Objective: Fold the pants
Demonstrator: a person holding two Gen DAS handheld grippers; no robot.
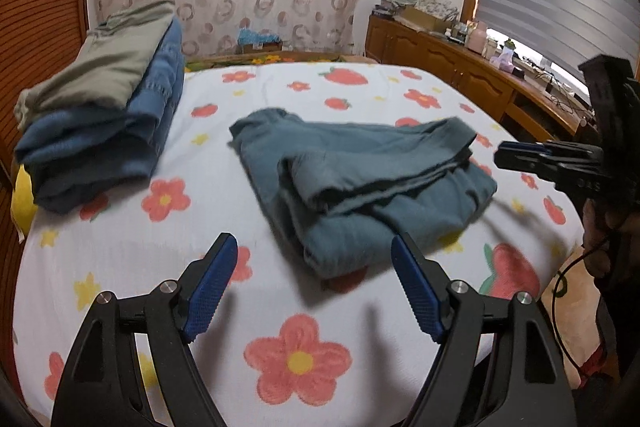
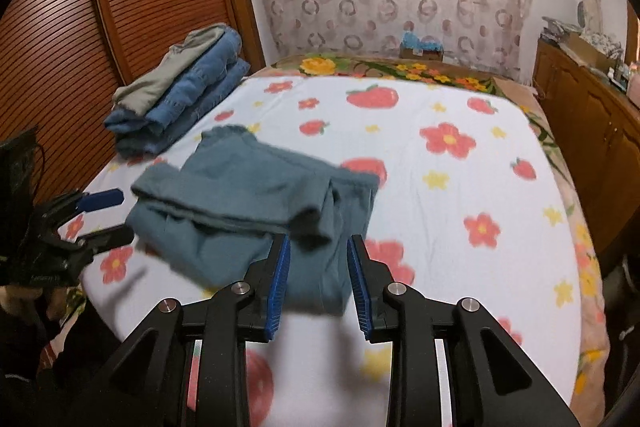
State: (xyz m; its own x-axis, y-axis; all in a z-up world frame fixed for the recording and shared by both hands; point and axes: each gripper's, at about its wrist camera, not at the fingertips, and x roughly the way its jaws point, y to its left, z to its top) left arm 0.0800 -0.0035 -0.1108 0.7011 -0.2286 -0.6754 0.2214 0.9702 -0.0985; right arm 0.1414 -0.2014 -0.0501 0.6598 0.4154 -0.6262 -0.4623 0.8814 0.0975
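Pants [image 1: 360, 183] folded small on bed [image 1: 280, 307], edges uneven | left gripper [image 1: 314, 259] wide apart, empty | right gripper [image 2: 318, 267] partly apart, empty | left: tidy, move to stack [image 1: 100, 123]

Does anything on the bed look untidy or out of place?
Yes. The teal pants in the middle of the bed are folded unevenly: the top layer lies askew with loose edges, unlike the neat stack of folded clothes nearby.

The folded teal pants [image 2: 256, 211] lie on the flowered bed sheet [image 2: 460, 211]. The right gripper [image 2: 318, 247] hangs open over their near edge.
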